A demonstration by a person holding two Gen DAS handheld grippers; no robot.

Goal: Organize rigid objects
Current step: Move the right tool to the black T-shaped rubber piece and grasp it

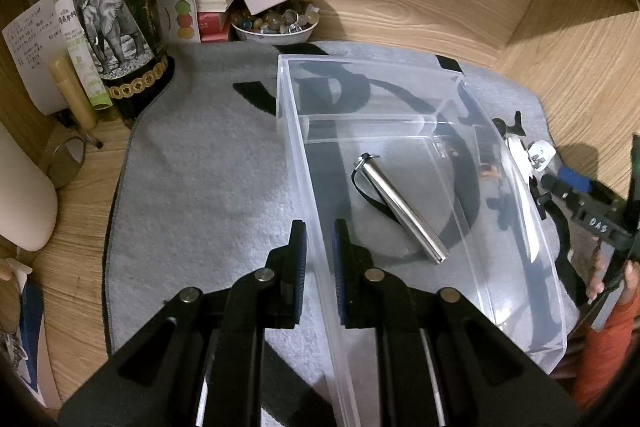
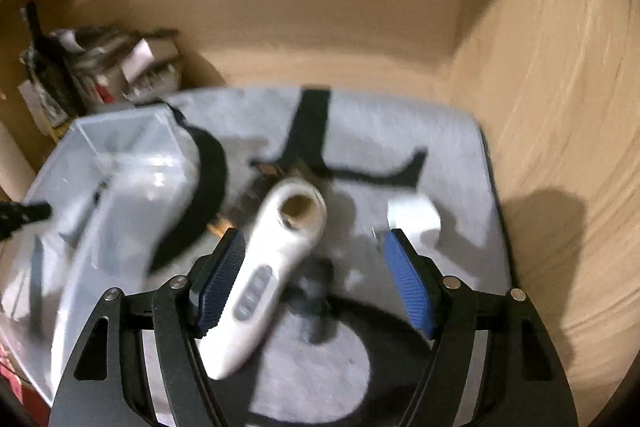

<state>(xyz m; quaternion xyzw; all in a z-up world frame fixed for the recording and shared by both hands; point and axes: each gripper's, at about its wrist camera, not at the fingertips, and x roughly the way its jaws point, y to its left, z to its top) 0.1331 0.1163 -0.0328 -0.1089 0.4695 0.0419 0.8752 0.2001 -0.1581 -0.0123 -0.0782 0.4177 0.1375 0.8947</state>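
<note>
Fingers of the left gripper point(image 1: 320, 259) pinch the near wall of the clear box point(image 1: 520, 227), which holds a metal cylinder point(image 1: 402, 213). Right gripper point(image 2: 316, 267) fingers stand apart, not pressing the white remote point(image 2: 264, 275) on the grey mat point(image 2: 440, 155).

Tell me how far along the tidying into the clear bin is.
Done: one metal cylinder lies in the clear bin. In hand: the left tool clamps the bin's wall; the right tool hangs open over the white handheld device on the grey mat, not gripping it. Left: that device, the white plug and a dark item beside it.
</note>
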